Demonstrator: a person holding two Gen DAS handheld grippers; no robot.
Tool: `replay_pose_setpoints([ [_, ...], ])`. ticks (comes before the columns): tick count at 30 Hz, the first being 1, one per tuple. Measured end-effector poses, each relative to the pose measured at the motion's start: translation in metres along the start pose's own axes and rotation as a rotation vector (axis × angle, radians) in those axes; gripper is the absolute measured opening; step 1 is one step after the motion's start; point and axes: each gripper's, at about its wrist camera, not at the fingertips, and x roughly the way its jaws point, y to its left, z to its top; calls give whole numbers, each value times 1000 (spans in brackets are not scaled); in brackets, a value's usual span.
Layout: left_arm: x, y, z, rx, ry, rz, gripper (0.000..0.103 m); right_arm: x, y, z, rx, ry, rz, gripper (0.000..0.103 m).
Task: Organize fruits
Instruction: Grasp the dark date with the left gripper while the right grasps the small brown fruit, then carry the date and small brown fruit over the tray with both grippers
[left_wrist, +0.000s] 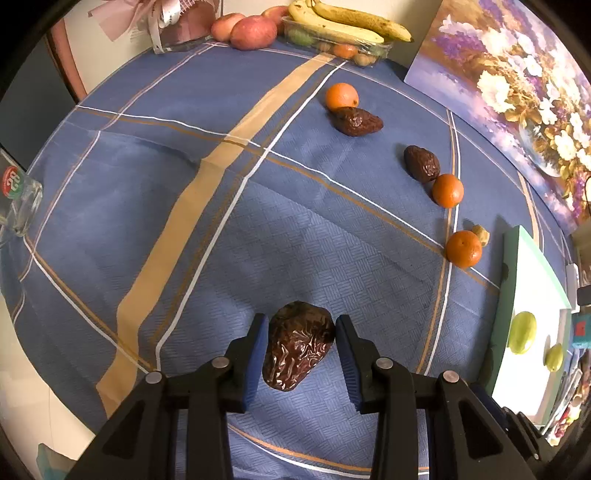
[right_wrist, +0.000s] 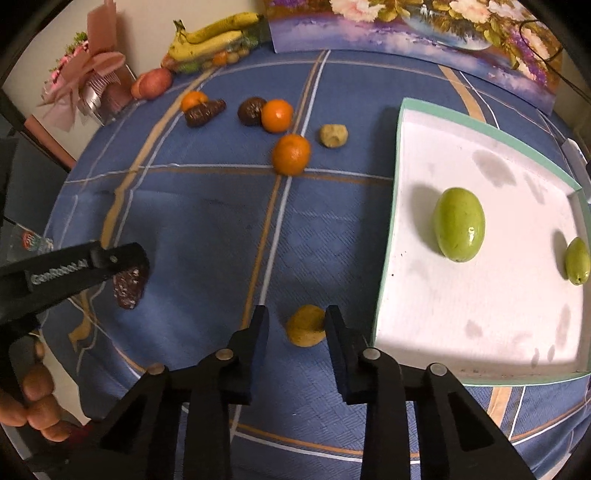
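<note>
My left gripper (left_wrist: 301, 350) is open with a dark wrinkled date (left_wrist: 297, 345) lying on the blue cloth between its fingers; the date (right_wrist: 129, 286) also shows in the right wrist view under the left gripper's finger (right_wrist: 122, 258). My right gripper (right_wrist: 295, 332) is open, with a small yellow-brown fruit (right_wrist: 306, 325) on the cloth between its fingertips, close to the right one. Three oranges (left_wrist: 463, 248) (left_wrist: 447, 190) (left_wrist: 341, 96), two more dates (left_wrist: 421, 163) (left_wrist: 356, 121) and another yellow-brown fruit (right_wrist: 333, 135) lie farther back. A white tray (right_wrist: 402, 240) holds two green fruits (right_wrist: 459, 224) (right_wrist: 578, 260).
Bananas (left_wrist: 351, 22) on a clear box of fruit and apples (left_wrist: 253, 32) sit at the table's far edge beside a ribboned gift (right_wrist: 88, 81). A flower painting (left_wrist: 517, 92) leans along the right. A glass jar (left_wrist: 18, 206) stands at the left edge.
</note>
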Motion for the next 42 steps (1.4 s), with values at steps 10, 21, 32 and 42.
replay_pose_setpoints([
  [10,3,-3,0,6,3,1,40,10,-3,0,-17,24,-10,27],
  [21,-16,-16,-4,47,-51,-22,40,-19,3,3,-29,-57,-27,27],
  [32,-33,-60,-13,160,-91,-76,40,-50,-41,8,124,-134,-85,27],
  [42,-33,-125,-38,326,-57,-158,40,-63,-113,2,315,-130,-187,27],
])
